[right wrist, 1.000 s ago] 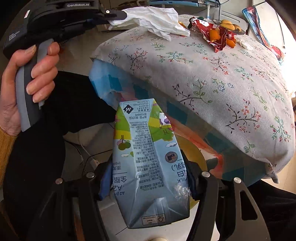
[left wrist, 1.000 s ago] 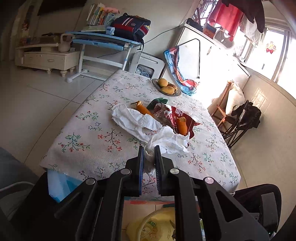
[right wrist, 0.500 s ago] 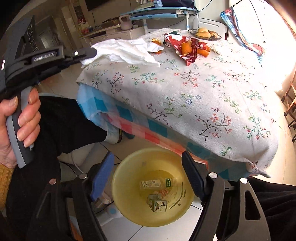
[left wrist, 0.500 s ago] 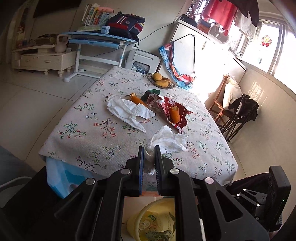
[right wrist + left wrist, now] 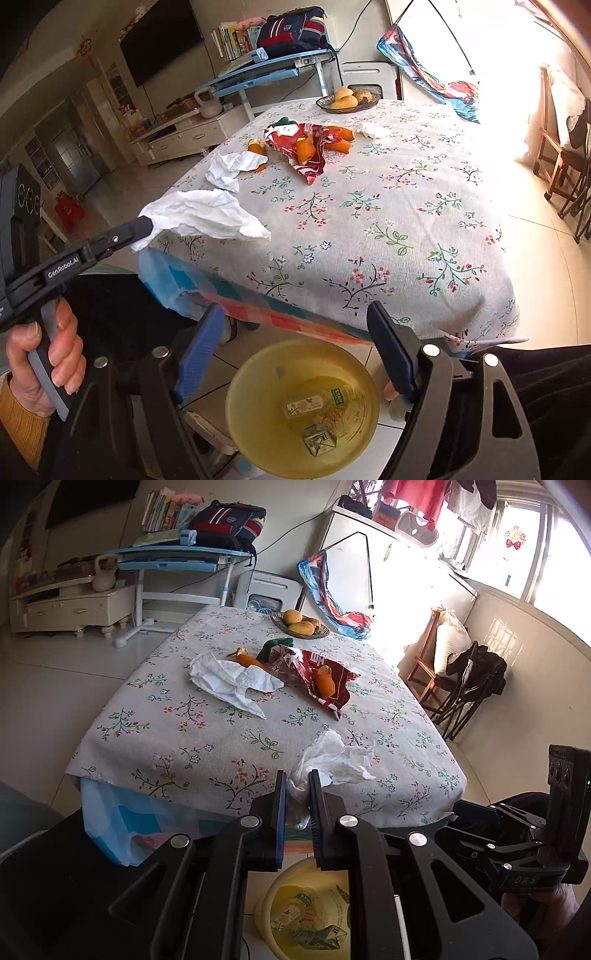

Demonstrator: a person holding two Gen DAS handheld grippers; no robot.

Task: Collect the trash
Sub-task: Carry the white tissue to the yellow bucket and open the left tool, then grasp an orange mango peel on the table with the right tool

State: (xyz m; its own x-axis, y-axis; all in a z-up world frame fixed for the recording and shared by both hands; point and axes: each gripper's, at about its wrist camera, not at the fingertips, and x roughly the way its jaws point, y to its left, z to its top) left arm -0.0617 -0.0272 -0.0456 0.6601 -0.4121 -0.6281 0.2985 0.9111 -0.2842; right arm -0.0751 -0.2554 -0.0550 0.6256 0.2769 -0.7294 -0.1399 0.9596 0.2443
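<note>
My left gripper (image 5: 296,790) is shut on a crumpled white tissue (image 5: 334,758) and holds it in the air past the table's near edge; the tissue also shows in the right wrist view (image 5: 207,218). My right gripper (image 5: 295,332) is open and empty above a yellow bin (image 5: 258,373) on the floor, which holds a milk carton (image 5: 319,439) and a small bottle (image 5: 314,402). The bin also shows below the left gripper (image 5: 288,878). On the table lie another white tissue (image 5: 232,679), a red snack wrapper (image 5: 325,675) and orange peels (image 5: 324,681).
The table with a floral cloth (image 5: 207,738) has a fruit bowl (image 5: 299,626) at its far end. A folding chair (image 5: 469,690) stands to the right. A blue desk (image 5: 173,559) and a low cabinet (image 5: 70,607) stand at the back left.
The right gripper opened and the milk carton dropped into the yellow bin. The left gripper pulled the tissue back off the table and lifted it.
</note>
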